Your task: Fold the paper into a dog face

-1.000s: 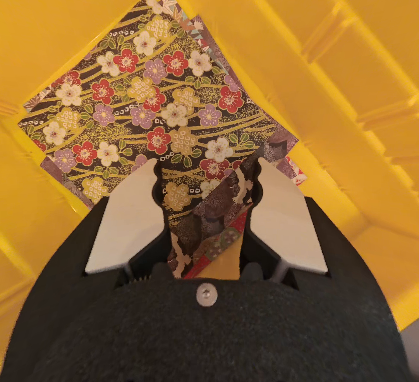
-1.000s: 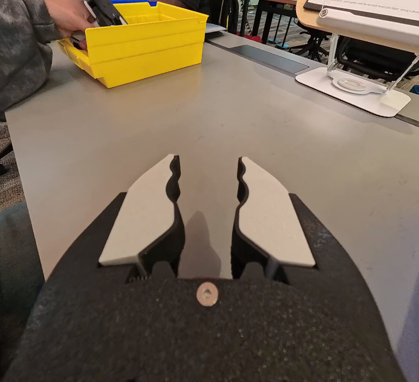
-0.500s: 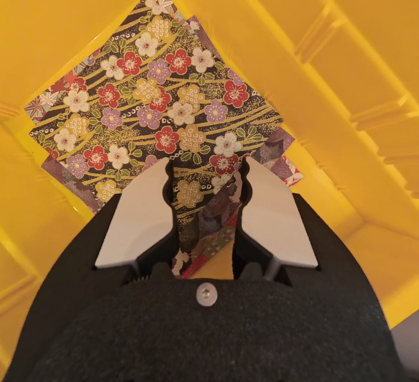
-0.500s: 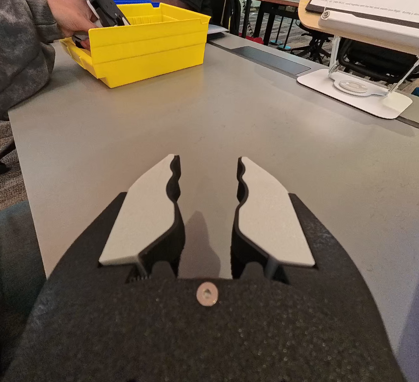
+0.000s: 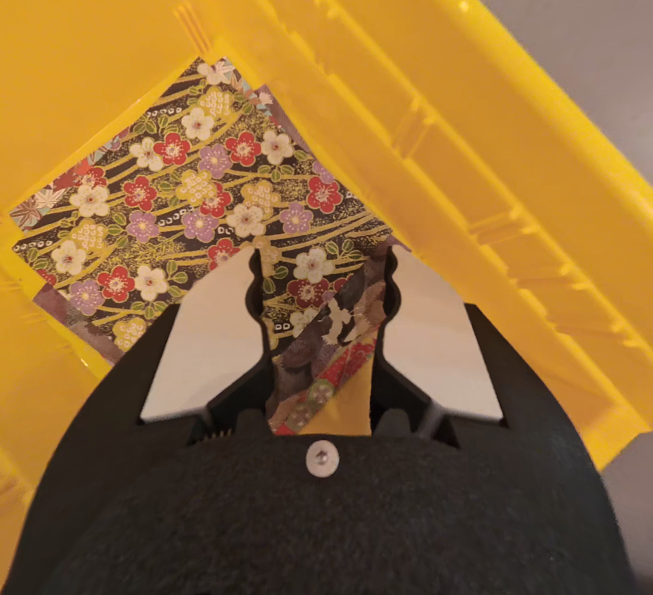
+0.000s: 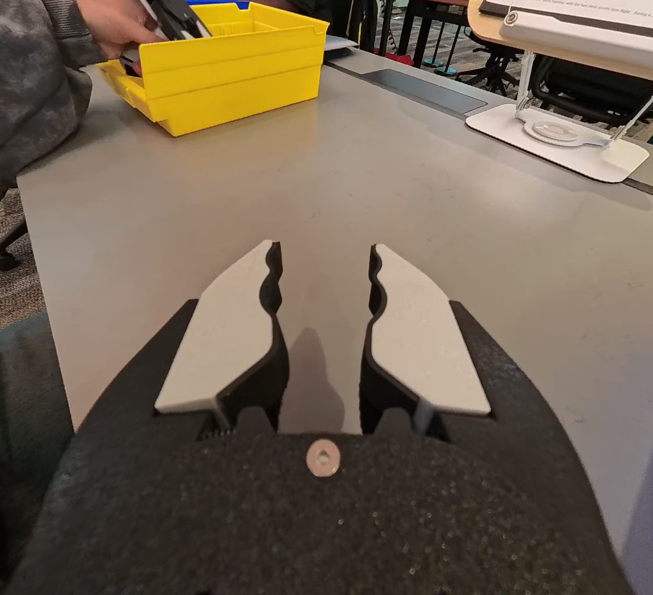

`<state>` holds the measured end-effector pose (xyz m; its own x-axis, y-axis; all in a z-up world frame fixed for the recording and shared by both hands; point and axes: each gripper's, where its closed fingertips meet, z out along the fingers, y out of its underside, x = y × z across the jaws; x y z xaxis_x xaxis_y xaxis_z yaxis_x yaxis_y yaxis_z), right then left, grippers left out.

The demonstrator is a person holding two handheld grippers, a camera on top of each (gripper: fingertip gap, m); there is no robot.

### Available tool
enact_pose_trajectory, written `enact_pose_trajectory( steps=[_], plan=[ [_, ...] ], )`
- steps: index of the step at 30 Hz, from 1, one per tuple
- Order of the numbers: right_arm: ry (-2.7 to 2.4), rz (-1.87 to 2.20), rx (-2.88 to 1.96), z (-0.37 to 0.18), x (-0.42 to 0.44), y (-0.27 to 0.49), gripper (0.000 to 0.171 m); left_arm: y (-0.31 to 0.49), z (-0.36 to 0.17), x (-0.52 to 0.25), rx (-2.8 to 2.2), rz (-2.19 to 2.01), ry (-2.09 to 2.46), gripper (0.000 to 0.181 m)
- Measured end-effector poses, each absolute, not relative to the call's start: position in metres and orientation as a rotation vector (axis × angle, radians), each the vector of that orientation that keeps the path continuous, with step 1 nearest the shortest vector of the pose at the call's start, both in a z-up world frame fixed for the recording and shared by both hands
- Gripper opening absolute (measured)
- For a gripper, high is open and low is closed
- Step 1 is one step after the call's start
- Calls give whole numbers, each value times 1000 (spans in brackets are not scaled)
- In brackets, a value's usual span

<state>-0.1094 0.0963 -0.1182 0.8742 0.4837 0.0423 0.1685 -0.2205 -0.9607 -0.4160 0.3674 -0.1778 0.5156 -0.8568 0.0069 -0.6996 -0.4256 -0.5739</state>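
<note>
The task is, by my reading, at its very start: no sheet is out of storage and no fold is made. At the far left corner of the grey tabletop [image 6: 353, 189] stands the yellow plastic bin [image 6: 229, 72], and a hand in a grey sleeve [image 6: 113, 23] holds the left tool [image 5: 319, 256] down inside it. There its pale fingers [image 5: 212, 337] are spread apart over a loose stack of square patterned origami sheets lying on the bin floor in one corner; the top sheet, black and gold paper with red, white and purple blossoms [image 5: 198, 210], lies flat and unfolded, and a darker sheet with white birds [image 5: 332, 327] shows between the fingers. Whether the tips touch the paper I cannot tell; nothing is pinched. Nearer the front edge, the right tool [image 6: 325, 249] hovers low over bare tabletop, fingers spread and empty. At the right edge stands a white document stand [image 6: 565, 143]. Still ahead: taking one sheet, laying it on the tabletop, and every fold.
</note>
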Motion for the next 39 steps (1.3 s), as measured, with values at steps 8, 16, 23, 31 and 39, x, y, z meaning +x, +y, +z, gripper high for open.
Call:
enact_pose_trajectory(
  steps=[8, 16, 23, 31, 39],
  plan=[
    [-491, 305, -1806, -120, -109, 98, 46, 376, -190, -417, -2265, -334, 1274, 73],
    [-517, 273, -1811, -122, -112, 97, 46, 371, -190, -414, -2242, -339, 1269, 62],
    [-522, 274, -1810, -122, -113, 97, 45, 366, -189, -412, -2246, -329, 1271, 52],
    [-527, 275, -1809, -122, -114, 95, 45, 360, -189, -407, -2225, -325, 1314, 32],
    [-535, 273, -1812, -122, -115, 95, 43, 357, -189, -404, -2220, -318, 1338, 12]
  ],
)
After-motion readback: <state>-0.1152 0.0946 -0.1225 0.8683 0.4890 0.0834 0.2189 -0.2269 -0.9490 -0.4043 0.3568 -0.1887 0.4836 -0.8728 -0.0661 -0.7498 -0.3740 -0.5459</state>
